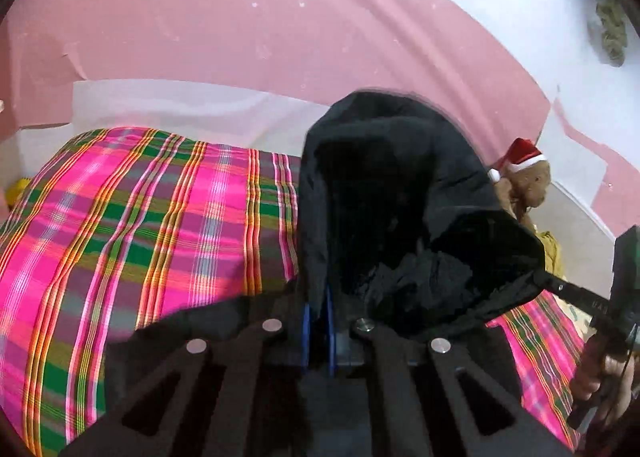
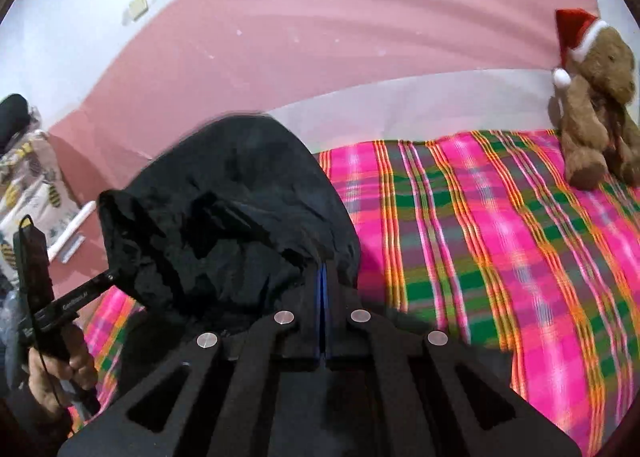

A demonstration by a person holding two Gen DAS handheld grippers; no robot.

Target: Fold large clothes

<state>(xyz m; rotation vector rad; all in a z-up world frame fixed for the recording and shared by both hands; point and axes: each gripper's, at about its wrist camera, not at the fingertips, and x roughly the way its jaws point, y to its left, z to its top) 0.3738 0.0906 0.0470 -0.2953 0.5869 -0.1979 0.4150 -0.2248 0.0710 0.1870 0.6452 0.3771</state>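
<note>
Left wrist view: at the bottom centre of the frame, the left hand-held gripper [image 1: 318,321] has its two blue-edged fingers pressed together on a fold of a black garment [image 1: 400,193]. The dark, slightly shiny cloth rises from the fingers and fills the middle of the frame, lifted off the bed. At the lower right edge, the person's right hand [image 1: 604,381] grips the handle of the right hand-held gripper, whose black arm reaches into the cloth's right corner.

Right wrist view: at the bottom centre, the right hand-held gripper [image 2: 323,321] is likewise clamped on the black garment [image 2: 224,217], which bulges up through the centre and left of the frame. At the lower left, the person's left hand [image 2: 56,373] holds the other tool's handle, and its arm meets the cloth's left corner.

Beneath and beyond the garment lies a plaid bedspread [image 2: 500,237] in bright pink, green and orange, covering the bed across the right of this view and the left of the left wrist view.

Farther back, at the upper right, a brown teddy bear [image 2: 600,109] in a red and white Santa hat sits on the bedspread. Behind everything stands a pink wall [image 2: 360,29] with a white band along its base.
</note>
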